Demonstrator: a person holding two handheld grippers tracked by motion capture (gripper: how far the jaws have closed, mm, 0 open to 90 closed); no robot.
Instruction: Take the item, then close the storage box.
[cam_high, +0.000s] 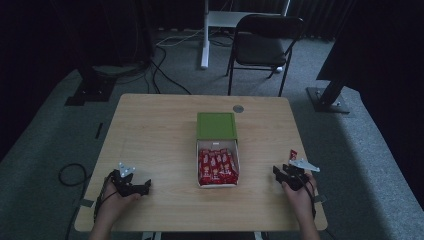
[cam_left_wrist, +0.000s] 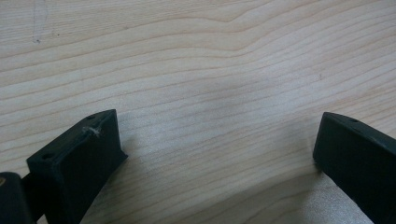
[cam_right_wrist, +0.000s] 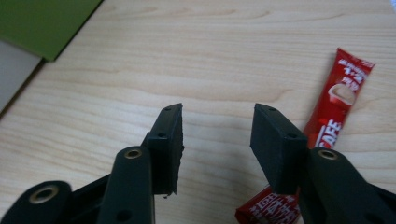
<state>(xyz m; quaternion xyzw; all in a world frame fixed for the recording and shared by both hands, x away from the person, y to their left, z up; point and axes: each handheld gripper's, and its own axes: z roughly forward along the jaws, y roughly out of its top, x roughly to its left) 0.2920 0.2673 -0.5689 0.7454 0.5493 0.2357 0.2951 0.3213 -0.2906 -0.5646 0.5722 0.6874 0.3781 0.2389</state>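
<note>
A white box (cam_high: 199, 150) of red coffee sachets (cam_high: 218, 167) sits at the table's middle, its green lid (cam_high: 216, 125) lying behind it. In the right gripper view the green lid (cam_right_wrist: 42, 23) shows at the top left. One loose red sachet (cam_high: 293, 155) lies on the wood near the right edge. My right gripper (cam_high: 281, 171) rests just beside it, held in a hand. In the right gripper view its jaws (cam_right_wrist: 217, 116) stand open with bare wood between them, and the sachet (cam_right_wrist: 341, 102) lies outside the right jaw, partly hidden behind it. My left gripper (cam_high: 142, 186) sits near the front left, open (cam_left_wrist: 219, 135) over bare wood.
The wooden table (cam_high: 150, 130) carries a small grey disc (cam_high: 238, 108) near its far edge. A dark chair (cam_high: 265, 42) and a white stand leg (cam_high: 204, 35) are on the floor beyond. Cables (cam_high: 70, 175) lie on the floor at the left.
</note>
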